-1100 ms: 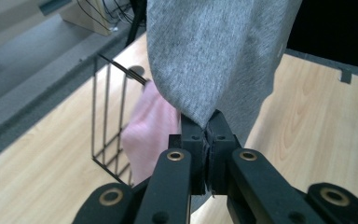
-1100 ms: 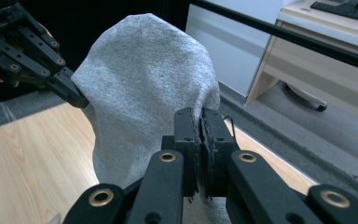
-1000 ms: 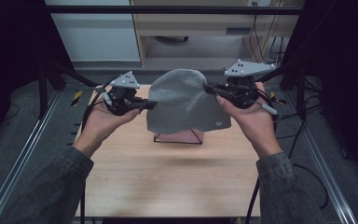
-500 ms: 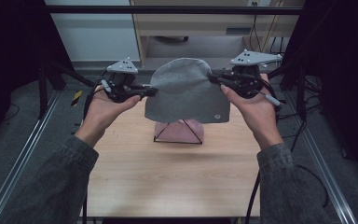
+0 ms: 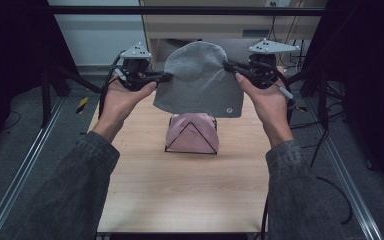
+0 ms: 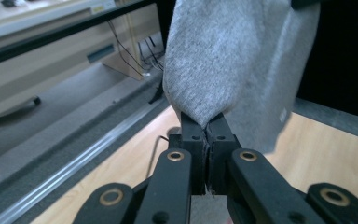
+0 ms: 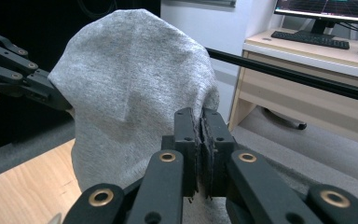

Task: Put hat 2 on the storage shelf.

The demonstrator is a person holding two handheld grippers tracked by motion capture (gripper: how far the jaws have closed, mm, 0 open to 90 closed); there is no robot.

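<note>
A grey knitted beanie (image 5: 200, 82) hangs in the air above the table, stretched between both grippers. My left gripper (image 5: 164, 77) is shut on the beanie's left edge, and in the left gripper view its jaws pinch the grey fabric (image 6: 228, 60). My right gripper (image 5: 227, 65) is shut on the opposite edge; in the right gripper view the beanie (image 7: 130, 79) rises just beyond its closed jaws. Below the beanie, on the wooden table (image 5: 180, 185), stands a pink rounded form (image 5: 192, 134) in a black wire stand.
Metal rails (image 5: 25, 165) run along both sides of the table. A beige desk (image 5: 250, 25) and cables lie beyond the far edge. In the right gripper view a keyboard (image 7: 310, 38) and a monitor sit on that desk.
Both hands have lifted the beanie up and away from me, off the pink form, which now shows fully beneath it. Both grips hold unchanged.
</note>
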